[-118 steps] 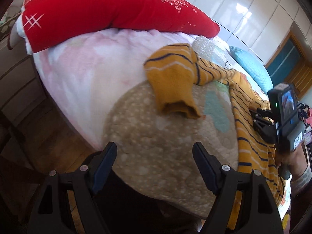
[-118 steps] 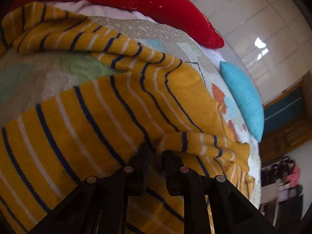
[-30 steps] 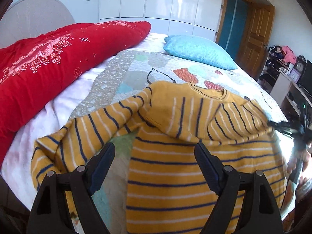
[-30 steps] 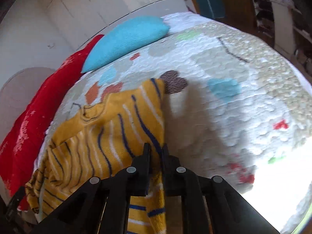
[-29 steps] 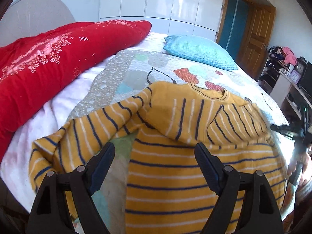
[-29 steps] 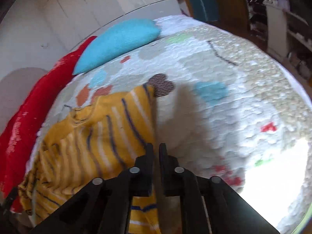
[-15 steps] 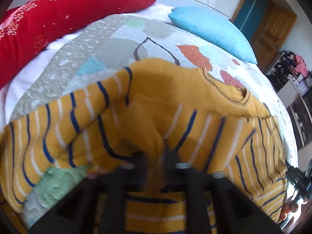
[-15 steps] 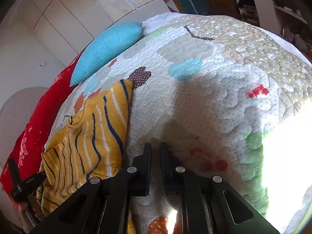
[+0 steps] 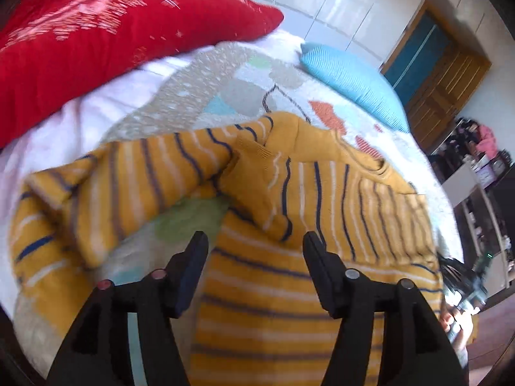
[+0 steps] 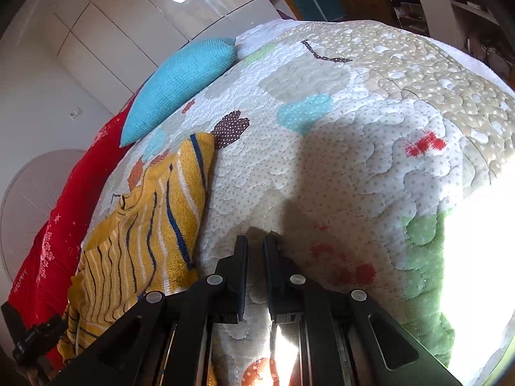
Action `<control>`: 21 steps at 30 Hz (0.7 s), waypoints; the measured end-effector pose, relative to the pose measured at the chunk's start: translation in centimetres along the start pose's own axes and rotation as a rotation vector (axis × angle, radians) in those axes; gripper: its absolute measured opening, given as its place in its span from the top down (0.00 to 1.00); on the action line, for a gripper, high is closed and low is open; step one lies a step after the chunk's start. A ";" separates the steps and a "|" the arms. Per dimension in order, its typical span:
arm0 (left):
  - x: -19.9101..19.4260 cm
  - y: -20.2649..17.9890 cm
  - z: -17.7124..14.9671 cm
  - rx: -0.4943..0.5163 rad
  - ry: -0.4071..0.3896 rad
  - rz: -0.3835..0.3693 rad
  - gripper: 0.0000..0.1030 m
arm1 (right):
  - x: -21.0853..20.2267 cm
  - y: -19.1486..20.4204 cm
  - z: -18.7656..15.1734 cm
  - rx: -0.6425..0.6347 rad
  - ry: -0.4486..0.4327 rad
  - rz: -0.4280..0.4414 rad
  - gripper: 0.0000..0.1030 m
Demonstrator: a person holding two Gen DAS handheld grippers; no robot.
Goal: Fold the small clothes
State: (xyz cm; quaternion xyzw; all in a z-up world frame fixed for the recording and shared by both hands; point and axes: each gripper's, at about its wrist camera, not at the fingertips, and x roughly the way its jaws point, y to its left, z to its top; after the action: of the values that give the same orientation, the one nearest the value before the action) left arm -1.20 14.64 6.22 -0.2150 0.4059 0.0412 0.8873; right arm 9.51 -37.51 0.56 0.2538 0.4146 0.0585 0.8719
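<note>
change since earlier view: left gripper was blurred down into the knit half a second back; it now sits clear above the sweater with its jaws spreading. right gripper has barely shifted.
garment: yellow striped sweater, lying on the quilt, body flat, one sleeve thrown out toward the red duvet, the other side already turned in over the chest.
handling, judged: light, limp knit; no stiffness, so it should sag and drag from any single pinch. ribbed texture likely grips well, not slippery. nothing fragile.
where to take hold, judged: sleeve cuff or the sleeve just beside the shoulder seam, thin single layer; avoid bunched double folds.
left gripper: jaws opening, roughly half apart, nothing between the pads; tips hover over the folded flap near the sweater's chest.
right gripper: jaws together with only a sliver of gap, empty; tips on or just above bare quilt, beside the sweater's edge, not touching it.
blue pillow: beyond the sweater's collar, well apart.
</note>
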 end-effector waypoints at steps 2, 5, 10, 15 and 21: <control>-3.7 2.0 -0.7 -0.014 -0.062 0.006 0.28 | -1.7 2.5 -0.1 -0.077 -0.022 -0.104 0.82; -9.0 6.1 -2.0 -0.045 -0.187 0.118 0.17 | -4.8 8.3 -1.4 -0.208 -0.052 0.014 0.72; -13.6 13.3 -4.7 -0.182 -0.255 0.251 0.17 | -4.8 20.5 -6.7 -0.498 0.062 0.186 0.52; -14.0 16.9 -7.3 -0.272 -0.241 0.246 0.17 | -1.2 31.7 -15.2 -0.707 0.262 0.354 0.52; -13.6 19.2 -9.4 -0.328 -0.222 0.207 0.17 | 2.1 41.2 -24.9 -0.913 0.408 0.440 0.43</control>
State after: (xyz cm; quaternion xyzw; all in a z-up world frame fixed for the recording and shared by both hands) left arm -21.58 29.51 4.14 -0.3078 0.3137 0.2211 0.8706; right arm -3.42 8.52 6.19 -0.0863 0.4447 0.4618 0.7626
